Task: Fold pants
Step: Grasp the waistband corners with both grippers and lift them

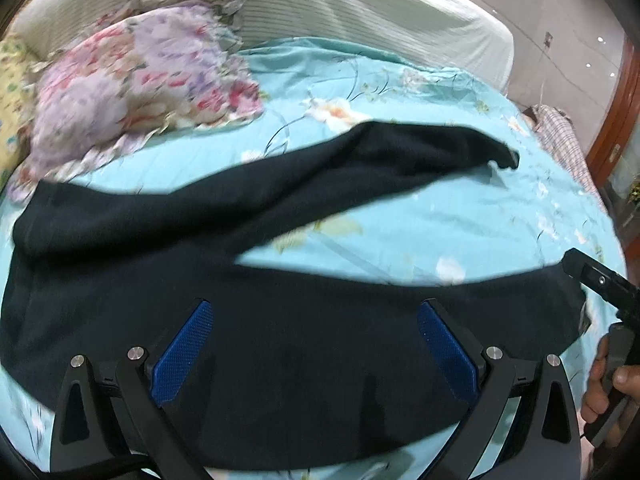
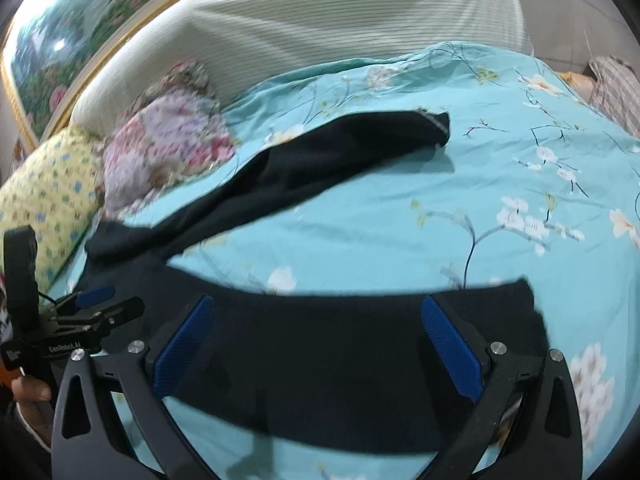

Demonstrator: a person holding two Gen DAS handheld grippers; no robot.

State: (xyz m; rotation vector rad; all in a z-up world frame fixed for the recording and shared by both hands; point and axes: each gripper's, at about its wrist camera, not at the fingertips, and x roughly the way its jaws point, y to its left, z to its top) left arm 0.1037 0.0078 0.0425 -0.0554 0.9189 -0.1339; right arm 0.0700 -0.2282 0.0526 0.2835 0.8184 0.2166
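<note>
Lying spread in a V across the turquoise floral bedsheet [image 1: 420, 220], the dark pants [image 1: 280, 320] stretch from the near edge toward the floral pillow [image 1: 140, 76], while the left gripper [image 1: 314, 344] and right gripper [image 2: 316, 344] hover above, jaws wide apart.

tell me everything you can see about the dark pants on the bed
The pants are very dark, navy or black, of soft matte cloth. They lie spread on the turquoise floral sheet, unfolded, legs splayed in a V: one runs toward the far side, its hem rumpled, the other lies across the near edge. The waist end lies by the floral pillow. Both grippers, left and right, are over the near leg, open; contact is unclear.
</note>
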